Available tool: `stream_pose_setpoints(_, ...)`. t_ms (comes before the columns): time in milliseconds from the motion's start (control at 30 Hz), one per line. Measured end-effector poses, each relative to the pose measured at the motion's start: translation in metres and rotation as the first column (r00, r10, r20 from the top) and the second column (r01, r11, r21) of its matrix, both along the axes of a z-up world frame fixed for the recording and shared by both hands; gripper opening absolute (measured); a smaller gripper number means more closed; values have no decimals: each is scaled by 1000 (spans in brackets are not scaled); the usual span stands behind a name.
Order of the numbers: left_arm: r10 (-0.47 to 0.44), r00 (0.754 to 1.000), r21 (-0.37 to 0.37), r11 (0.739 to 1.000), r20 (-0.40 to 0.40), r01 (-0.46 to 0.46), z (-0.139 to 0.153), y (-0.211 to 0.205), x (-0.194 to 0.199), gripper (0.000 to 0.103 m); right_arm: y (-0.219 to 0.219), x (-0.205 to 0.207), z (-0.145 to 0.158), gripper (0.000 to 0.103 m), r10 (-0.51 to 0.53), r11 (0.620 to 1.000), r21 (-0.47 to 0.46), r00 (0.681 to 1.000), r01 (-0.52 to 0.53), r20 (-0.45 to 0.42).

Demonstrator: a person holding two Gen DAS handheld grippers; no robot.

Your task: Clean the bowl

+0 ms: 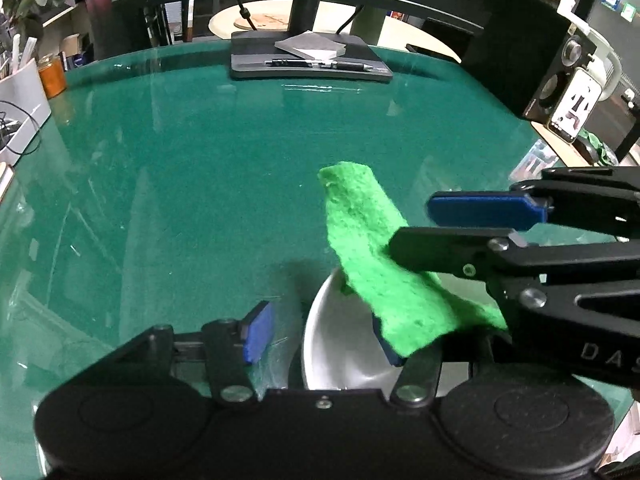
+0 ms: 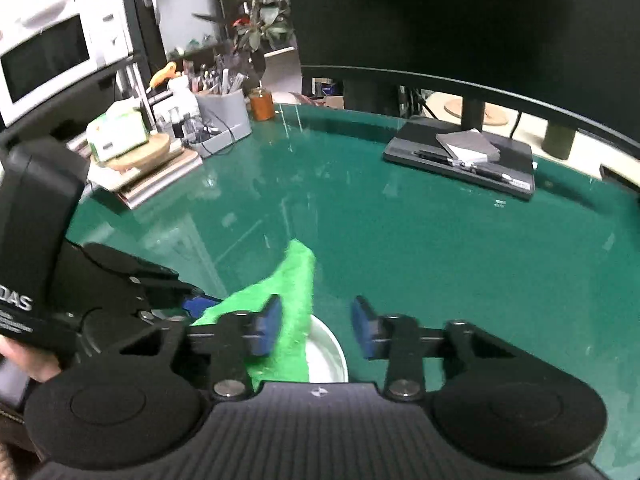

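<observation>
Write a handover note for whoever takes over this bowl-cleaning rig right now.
Left gripper: straddles the rim of the white bowl, one finger inside; whether it grips firmly is unclear.
Right gripper: jaws open; the green scouring pad leans on one finger, not pinched.
The pad drapes over the bowl's rim, above the green table.
Done: pad brought to bowl.
Left: regrip pad, scrub inside.
</observation>
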State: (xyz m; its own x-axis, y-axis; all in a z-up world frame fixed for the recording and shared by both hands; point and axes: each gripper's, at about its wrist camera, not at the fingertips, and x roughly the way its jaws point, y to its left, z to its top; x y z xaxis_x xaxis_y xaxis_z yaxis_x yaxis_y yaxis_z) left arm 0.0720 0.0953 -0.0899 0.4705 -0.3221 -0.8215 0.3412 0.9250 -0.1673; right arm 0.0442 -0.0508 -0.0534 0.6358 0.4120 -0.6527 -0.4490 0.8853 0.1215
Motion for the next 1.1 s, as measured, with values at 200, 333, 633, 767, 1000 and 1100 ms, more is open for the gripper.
stream_pose_setpoints(200, -29, 1000, -7, 1000, 8, 30, -1, -1, 1, 55, 6, 19, -2, 22, 66, 996, 68, 994, -60, -89)
stream_pose_setpoints(333, -16, 1000, -3, 1000, 10, 16, 0, 3, 1, 55, 11, 17, 3, 4, 58, 998, 11, 996, -58, -72)
stream_pose_setpoints(633, -81, 996, 33, 996, 30, 80, -1, 1, -5, 55, -7, 35, 2, 4, -207, 923, 269, 944, 276, -257)
stream_pose_setpoints(767, -106, 993, 27, 994, 50, 104, -3, 2, -8, 55, 11, 39, -8, 5, -212, 918, 283, 946, 279, -247)
stream_pose_setpoints(1000, -149, 987, 16, 989, 66, 149, -5, 7, -4, 55, 45, 19, -11, 4, -215, 973, 77, 975, 219, -57)
stream_pose_setpoints(1100, -154, 985, 18, 988, 76, 154, -6, 7, -1, 57, 44, 11, -12, 5, -243, 970, -19, 970, 243, 15)
